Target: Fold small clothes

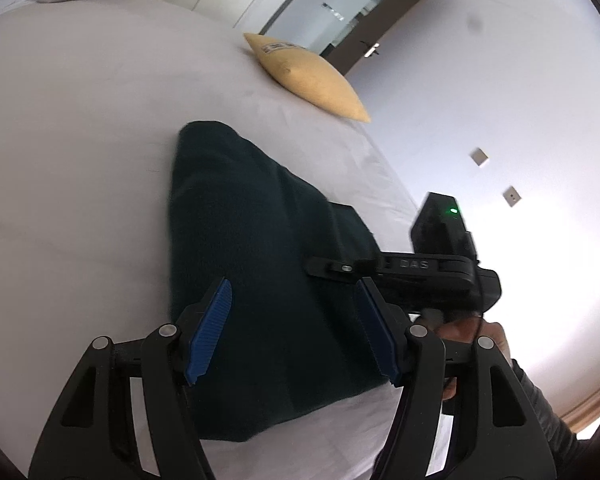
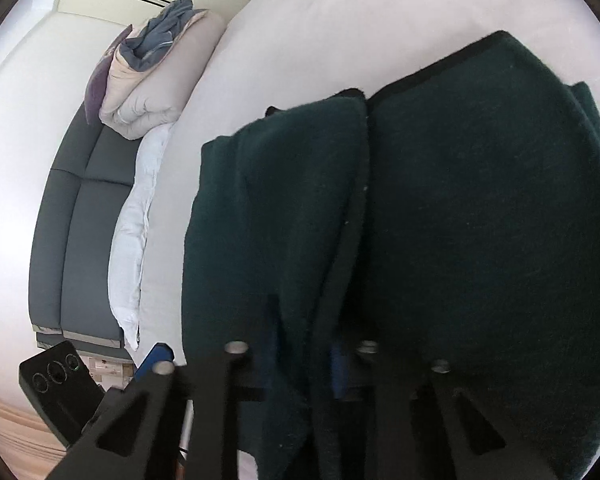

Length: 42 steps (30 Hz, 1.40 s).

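A dark green garment (image 1: pixel 252 248) lies on the white bed (image 1: pixel 72 152), folded into a long shape. My left gripper (image 1: pixel 292 328) hovers over its near end, open, with blue pads (image 1: pixel 210 330) either side of the cloth and nothing held. My right gripper (image 1: pixel 332 268) shows at the garment's right edge in the left wrist view. In the right wrist view the garment (image 2: pixel 480 208) fills the frame and a fold of it (image 2: pixel 276 216) hangs between the right gripper's fingers (image 2: pixel 308 356), which are closed on the cloth.
A yellow pillow (image 1: pixel 308 76) lies on the far side of the bed. A rolled duvet and pillows (image 2: pixel 156 72) are piled at the bed's head next to a grey headboard (image 2: pixel 76 216). The bed edge (image 1: pixel 380 160) drops off on the right, by a white wall.
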Motion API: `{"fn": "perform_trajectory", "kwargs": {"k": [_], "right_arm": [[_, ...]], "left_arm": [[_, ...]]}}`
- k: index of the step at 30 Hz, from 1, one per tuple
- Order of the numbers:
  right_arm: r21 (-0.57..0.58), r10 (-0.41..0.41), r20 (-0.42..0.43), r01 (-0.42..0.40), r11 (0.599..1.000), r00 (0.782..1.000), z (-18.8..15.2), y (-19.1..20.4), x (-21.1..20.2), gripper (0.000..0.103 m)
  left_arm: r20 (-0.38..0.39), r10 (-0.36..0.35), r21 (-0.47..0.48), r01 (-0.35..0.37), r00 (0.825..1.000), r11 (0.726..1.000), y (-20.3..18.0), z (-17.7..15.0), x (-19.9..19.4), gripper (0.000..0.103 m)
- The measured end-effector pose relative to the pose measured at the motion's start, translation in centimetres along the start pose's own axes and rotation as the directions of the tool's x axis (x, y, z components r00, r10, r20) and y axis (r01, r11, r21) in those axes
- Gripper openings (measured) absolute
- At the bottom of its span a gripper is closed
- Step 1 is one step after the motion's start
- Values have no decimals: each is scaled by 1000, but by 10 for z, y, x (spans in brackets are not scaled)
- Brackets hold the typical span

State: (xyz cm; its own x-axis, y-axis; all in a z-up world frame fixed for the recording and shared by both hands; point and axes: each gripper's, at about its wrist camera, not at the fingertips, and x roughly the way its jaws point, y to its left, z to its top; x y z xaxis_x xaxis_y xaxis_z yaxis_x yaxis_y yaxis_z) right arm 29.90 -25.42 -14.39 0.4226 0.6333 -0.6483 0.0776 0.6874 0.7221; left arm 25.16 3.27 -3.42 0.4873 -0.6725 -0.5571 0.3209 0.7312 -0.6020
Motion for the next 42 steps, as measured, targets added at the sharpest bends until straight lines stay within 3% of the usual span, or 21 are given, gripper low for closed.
{"fn": "perform_trajectory", "kwargs": {"k": [6,13,22,28,34,39,42], "right_arm": [[-23,-15,53,16,1000,998,4,-8,-28,15],[25,-41,106,39,999,994,12,-51,-70,14],[1,-55,113,56,998,992,14,-51,-78,14],[22,-65,133,63,998,989,8,-69,-93,14],[64,-44,118,37,997,992,10,-89,-77,13],[80,-31,130,21,997,991,2,-87,-87,21],[50,-143,204,136,989,968,-14,-73,-109,29]], "left_arm": [[-31,15,19,-14,999,1000,-13,-1,25,63],[-79,-8,68,13,997,998,-38,-10,54,63],[-119,0,138,17,993,990,-67,-3,65,63],[-145,8,176,18,989,984,-61,3,71,63],[-190,46,195,-8,981,981,-48,-1,90,63],[-232,76,208,-26,970,978,-43,-5,104,63],[-234,87,217,-36,968,976,-41,-8,109,63]]}}
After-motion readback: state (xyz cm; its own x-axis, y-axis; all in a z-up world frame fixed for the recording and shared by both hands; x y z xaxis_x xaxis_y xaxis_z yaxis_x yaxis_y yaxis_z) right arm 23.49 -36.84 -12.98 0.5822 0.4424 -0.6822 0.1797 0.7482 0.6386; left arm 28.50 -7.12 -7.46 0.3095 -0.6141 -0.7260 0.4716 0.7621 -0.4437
